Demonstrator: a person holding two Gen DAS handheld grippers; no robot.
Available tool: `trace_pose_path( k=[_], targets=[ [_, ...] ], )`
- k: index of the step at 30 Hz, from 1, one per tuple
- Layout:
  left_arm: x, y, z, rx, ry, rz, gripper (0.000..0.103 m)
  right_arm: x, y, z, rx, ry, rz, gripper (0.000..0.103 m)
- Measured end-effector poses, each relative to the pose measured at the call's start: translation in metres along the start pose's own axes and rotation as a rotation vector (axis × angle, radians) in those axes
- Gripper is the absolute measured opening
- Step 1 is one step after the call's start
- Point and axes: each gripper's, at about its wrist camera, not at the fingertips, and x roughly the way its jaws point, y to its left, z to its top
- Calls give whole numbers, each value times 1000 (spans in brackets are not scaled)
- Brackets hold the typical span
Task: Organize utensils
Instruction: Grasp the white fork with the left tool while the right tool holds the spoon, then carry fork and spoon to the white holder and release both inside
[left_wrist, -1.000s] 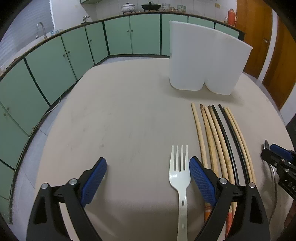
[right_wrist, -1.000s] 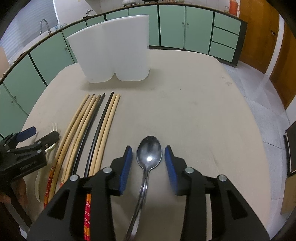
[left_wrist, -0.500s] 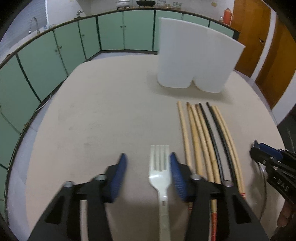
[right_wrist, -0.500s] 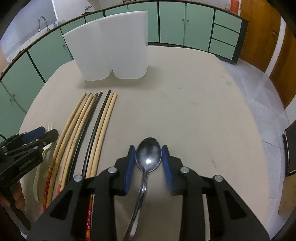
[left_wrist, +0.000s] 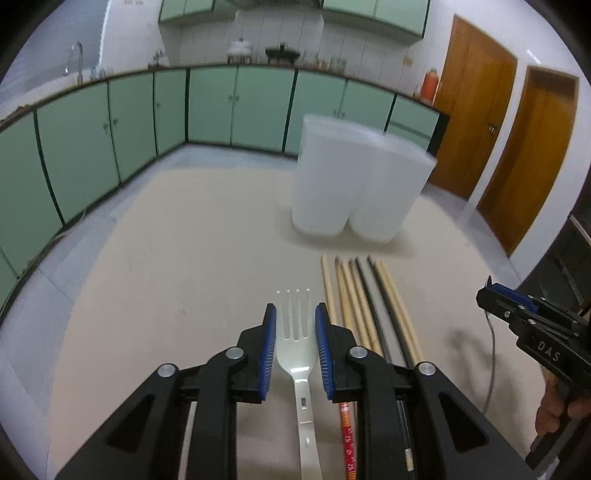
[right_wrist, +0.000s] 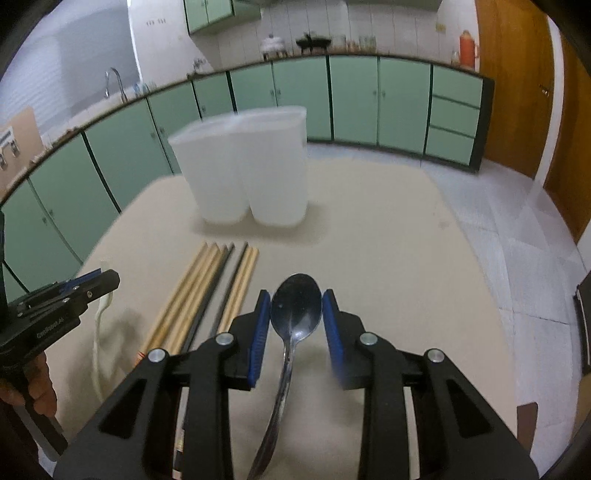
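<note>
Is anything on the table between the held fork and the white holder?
Nothing visible. Bare table lies between the fork in the left gripper and the white holder; the chopsticks lie to its right.

A white plastic fork (left_wrist: 296, 343) points its prongs away, off the table. A shiny metal spoon (right_wrist: 295, 310) faces bowl up, also lifted. Six long chopsticks (left_wrist: 364, 302), tan and black, lie side by side on the table. Past their tips stands a white two-part holder (left_wrist: 354, 188).
</note>
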Motion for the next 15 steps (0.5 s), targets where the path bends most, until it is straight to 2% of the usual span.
trace_pose_path(
  k=[7, 15],
  targets=[
    [-24, -14, 20, 19, -131, -5, 21, -21, 2, 21, -16, -100, 31, 27],
    [-32, -26, 36, 40, -200, -4, 21, -37, 2, 40, -43, -174, 37, 27]
  ],
)
